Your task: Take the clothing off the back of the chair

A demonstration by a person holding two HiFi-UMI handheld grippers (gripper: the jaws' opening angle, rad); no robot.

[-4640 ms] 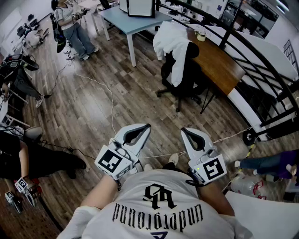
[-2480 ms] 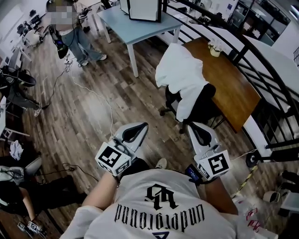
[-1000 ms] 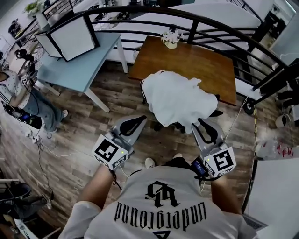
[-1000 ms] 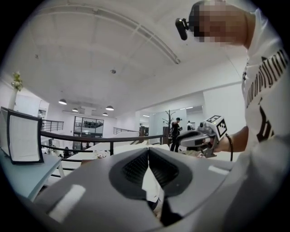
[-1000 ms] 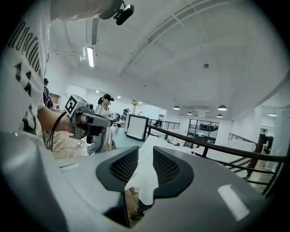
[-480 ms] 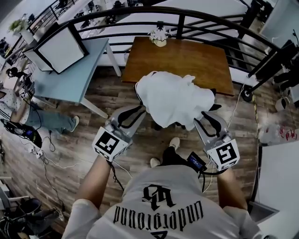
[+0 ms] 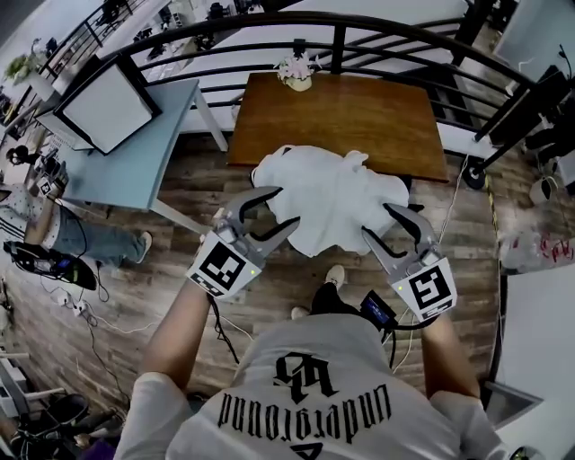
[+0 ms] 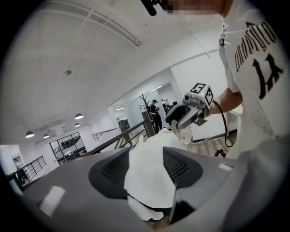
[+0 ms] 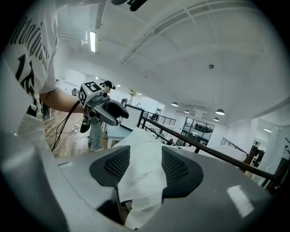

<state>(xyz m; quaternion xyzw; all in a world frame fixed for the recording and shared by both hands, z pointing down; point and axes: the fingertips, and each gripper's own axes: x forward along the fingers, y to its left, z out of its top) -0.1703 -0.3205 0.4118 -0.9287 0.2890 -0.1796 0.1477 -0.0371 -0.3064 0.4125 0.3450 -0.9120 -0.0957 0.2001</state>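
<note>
A white garment (image 7: 328,198) lies draped over a chair, hiding nearly all of it. My left gripper (image 7: 286,208) reaches its left edge and my right gripper (image 7: 377,221) its right edge. Both pairs of jaws have just been opening. In the left gripper view a fold of the white garment (image 8: 149,176) sits between the spread jaws of the left gripper (image 8: 147,167), and the right gripper (image 8: 188,111) shows beyond it. In the right gripper view the garment (image 9: 142,186) likewise lies between the right gripper's (image 9: 141,170) jaws, with the left gripper (image 9: 106,111) beyond. Neither grips it.
A brown wooden table (image 7: 359,108) with a small flower pot (image 7: 295,70) stands just behind the chair, and a black railing (image 7: 332,22) beyond that. A blue-grey table (image 7: 135,162) carrying a white panel (image 7: 99,106) is at the left. A person (image 7: 54,238) and cables are far left.
The chair has come close under the head view. Both grippers moved forward to the garment's edges and their jaws spread apart. The left gripper rolled.
</note>
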